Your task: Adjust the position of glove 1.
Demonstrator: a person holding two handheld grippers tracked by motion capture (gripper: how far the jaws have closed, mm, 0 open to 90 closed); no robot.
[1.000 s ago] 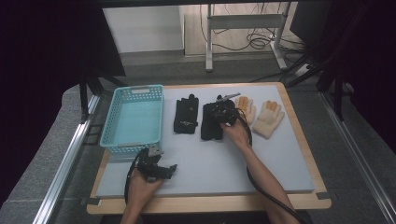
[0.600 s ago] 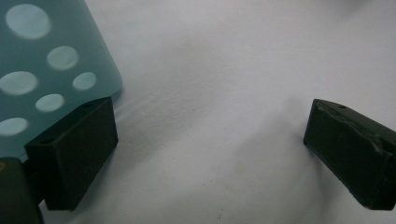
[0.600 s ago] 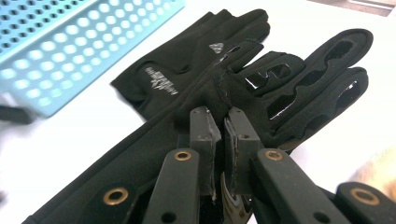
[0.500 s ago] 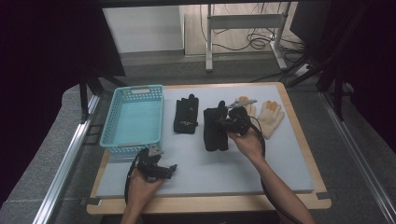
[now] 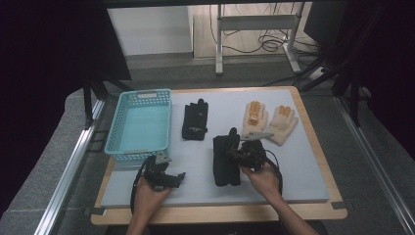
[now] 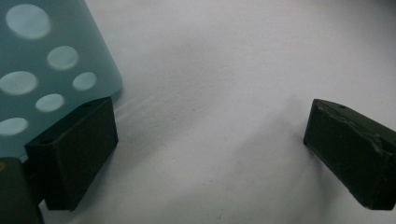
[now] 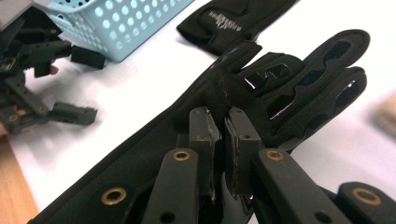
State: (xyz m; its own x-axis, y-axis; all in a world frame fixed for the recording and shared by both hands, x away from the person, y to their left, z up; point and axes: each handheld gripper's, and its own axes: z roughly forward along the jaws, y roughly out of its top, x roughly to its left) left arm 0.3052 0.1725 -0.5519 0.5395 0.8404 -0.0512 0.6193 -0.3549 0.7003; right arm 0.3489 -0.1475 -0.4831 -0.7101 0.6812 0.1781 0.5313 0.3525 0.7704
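On the worktop (image 5: 303, 176), the basket (image 5: 142, 125) lies at nine o'clock, one glove (image 5: 195, 121) just right of it, another glove (image 5: 225, 159) toward six, and the glove pair (image 5: 269, 121) at two.

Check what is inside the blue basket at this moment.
The blue basket looks empty: its pale blue floor shows bare in the high view, with no glove in it. A strip of floor just behind the near wall is covered by that wall, so it cannot be checked.
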